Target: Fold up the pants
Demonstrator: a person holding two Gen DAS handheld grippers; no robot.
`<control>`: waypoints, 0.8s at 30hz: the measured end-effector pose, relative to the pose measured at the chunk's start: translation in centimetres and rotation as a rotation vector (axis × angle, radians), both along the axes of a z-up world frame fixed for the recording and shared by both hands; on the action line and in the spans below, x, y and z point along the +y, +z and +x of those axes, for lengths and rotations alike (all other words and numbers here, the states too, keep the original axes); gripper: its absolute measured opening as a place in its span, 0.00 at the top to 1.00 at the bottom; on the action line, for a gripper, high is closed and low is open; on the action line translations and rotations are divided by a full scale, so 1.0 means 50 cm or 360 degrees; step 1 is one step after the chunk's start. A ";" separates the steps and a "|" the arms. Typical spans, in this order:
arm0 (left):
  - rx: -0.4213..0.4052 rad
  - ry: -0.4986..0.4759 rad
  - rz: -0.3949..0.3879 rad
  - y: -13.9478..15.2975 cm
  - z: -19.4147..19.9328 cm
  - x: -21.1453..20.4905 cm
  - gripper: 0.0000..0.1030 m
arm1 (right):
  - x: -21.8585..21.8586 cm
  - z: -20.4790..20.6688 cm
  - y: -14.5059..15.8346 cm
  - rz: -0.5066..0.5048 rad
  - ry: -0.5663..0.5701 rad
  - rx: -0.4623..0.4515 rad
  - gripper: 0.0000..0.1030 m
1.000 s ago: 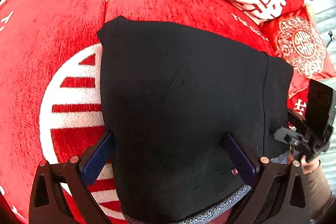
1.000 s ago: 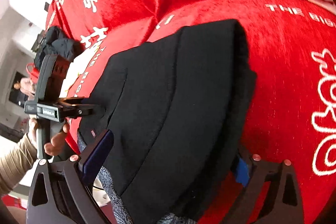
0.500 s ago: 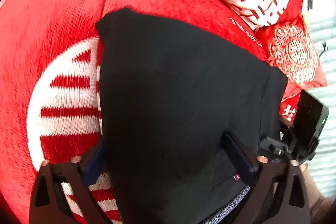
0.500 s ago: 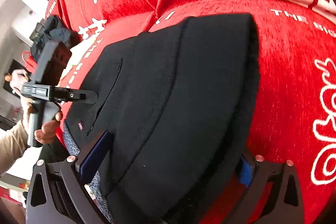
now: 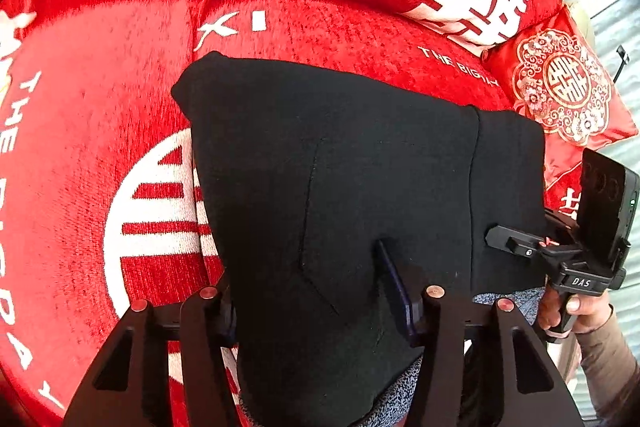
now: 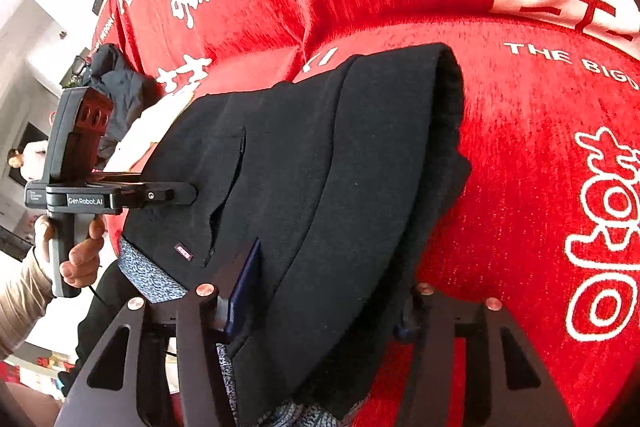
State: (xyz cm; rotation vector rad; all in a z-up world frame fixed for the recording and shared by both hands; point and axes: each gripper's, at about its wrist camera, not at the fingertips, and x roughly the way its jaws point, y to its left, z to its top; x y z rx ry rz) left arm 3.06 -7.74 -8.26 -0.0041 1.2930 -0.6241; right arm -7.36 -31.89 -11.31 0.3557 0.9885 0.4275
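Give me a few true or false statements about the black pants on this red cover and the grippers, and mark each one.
1. The black folded pants lie on a red plush cover with white characters. True.
2. A grey speckled waistband shows at the pants' near edge. True.
3. The small red embroidered cushion sits on top of the pants. False: it lies beside them.
4. The right gripper hangs clear of the pants. False: the fabric fills the gap between its fingers.
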 end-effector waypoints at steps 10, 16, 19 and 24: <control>-0.0075 -0.0076 0.0032 0.049 -0.045 -0.139 0.46 | -0.093 -0.041 0.062 -0.0064 -0.0091 -0.0080 0.46; -0.0091 -0.0153 0.0049 0.053 -0.067 -0.278 0.46 | -0.226 -0.070 0.083 -0.0089 -0.0265 -0.0081 0.46; -0.0079 -0.0181 0.0067 0.048 -0.071 -0.339 0.46 | -0.282 -0.074 0.082 -0.0134 -0.0337 -0.0091 0.46; -0.0103 -0.0227 0.0101 0.055 -0.074 -0.406 0.46 | -0.354 -0.068 0.081 -0.0144 -0.0410 -0.0090 0.46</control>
